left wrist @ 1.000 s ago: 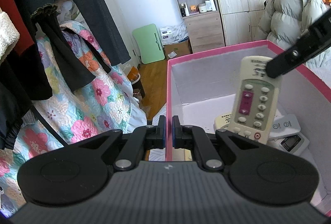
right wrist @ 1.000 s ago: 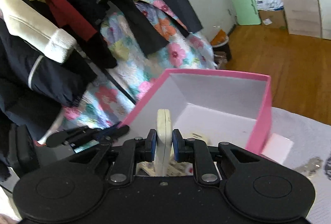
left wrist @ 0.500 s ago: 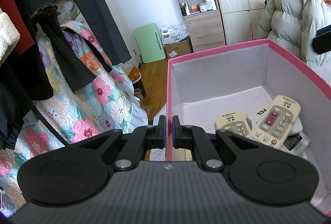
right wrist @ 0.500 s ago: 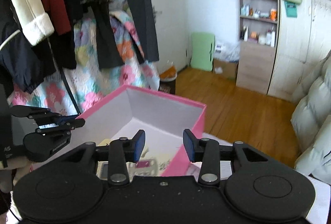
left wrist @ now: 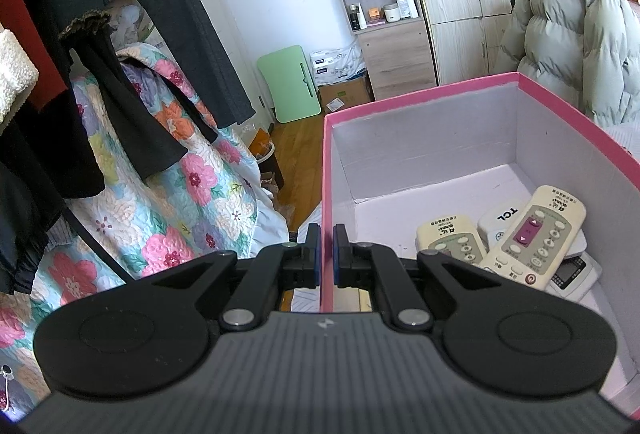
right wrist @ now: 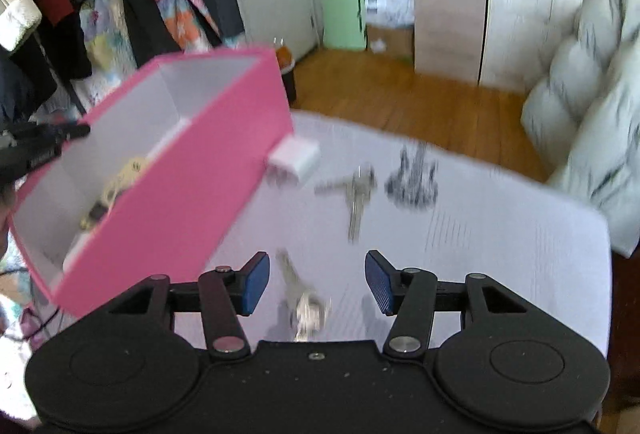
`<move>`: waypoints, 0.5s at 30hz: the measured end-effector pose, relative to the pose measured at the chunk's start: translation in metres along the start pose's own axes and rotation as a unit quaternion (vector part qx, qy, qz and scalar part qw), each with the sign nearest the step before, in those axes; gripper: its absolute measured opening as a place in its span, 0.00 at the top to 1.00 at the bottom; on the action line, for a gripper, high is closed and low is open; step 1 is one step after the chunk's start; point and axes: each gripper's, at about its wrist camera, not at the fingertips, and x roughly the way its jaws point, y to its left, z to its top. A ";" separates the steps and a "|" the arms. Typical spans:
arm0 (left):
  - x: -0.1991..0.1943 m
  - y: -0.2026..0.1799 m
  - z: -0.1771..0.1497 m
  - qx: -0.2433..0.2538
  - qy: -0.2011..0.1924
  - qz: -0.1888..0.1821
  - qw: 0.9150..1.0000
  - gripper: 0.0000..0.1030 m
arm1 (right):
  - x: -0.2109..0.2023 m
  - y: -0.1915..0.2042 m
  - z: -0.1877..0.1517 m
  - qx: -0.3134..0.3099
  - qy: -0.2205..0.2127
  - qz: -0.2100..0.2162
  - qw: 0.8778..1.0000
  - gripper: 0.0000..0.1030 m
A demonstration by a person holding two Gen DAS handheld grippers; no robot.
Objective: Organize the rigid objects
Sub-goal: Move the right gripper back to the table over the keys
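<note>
Left gripper [left wrist: 326,248] jaws clamp the pink box [left wrist: 420,95] wall; right gripper [right wrist: 316,282] jaws, just opening, straddle a key [right wrist: 302,300]

Black gripper [right wrist: 316,276], blue finger pads [right wrist: 256,284], silver screws.

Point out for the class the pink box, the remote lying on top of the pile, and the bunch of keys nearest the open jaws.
pink box [left wrist: 420,95], left wrist view, far rim
top remote [left wrist: 538,234], left wrist view, button face
nearest keys [right wrist: 306,308], right wrist view, blurred key heads
</note>
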 end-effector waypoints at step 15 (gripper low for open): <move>0.002 -0.004 0.001 0.003 0.005 0.000 1.000 0.95 | 0.035 0.016 -0.035 -0.010 0.001 -0.026 1.000 0.93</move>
